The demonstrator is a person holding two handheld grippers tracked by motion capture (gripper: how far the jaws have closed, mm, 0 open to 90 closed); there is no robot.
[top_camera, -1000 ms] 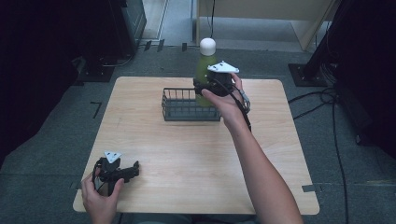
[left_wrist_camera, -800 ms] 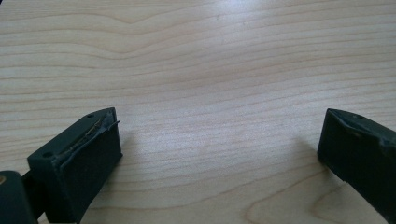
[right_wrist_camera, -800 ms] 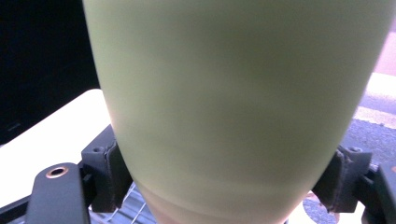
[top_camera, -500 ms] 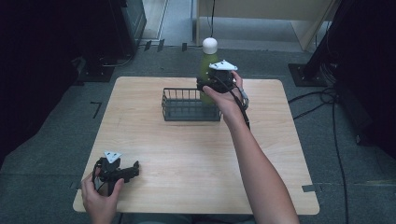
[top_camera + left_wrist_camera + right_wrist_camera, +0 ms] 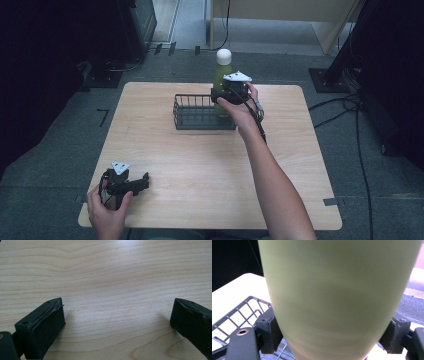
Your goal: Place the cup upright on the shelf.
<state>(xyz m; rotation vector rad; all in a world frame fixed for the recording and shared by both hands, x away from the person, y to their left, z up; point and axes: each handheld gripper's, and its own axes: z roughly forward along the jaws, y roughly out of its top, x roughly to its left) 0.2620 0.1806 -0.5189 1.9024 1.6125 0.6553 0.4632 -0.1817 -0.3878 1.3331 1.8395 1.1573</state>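
Right tongs (image 5: 226,93) are clamped on the green bottle (image 5: 221,75), held upright above the right end of the wire basket (image 5: 200,119). Looks like it's mid-transfer; next move probably needs a straight lift or lower. Left tongs (image 5: 134,185) sit wide open, empty, on the worktop (image 5: 200,160) well short of the basket.

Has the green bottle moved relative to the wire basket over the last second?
Yes. The green bottle, clamped in the right gripper, has shifted slightly rightward, toward the right end of the wire basket.

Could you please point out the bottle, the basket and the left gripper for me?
bottle (image 5: 222,73), high view, on its green shoulder below the white cap.
basket (image 5: 202,124), high view, on its near wall.
left gripper (image 5: 145,181), high view, between its jaws.
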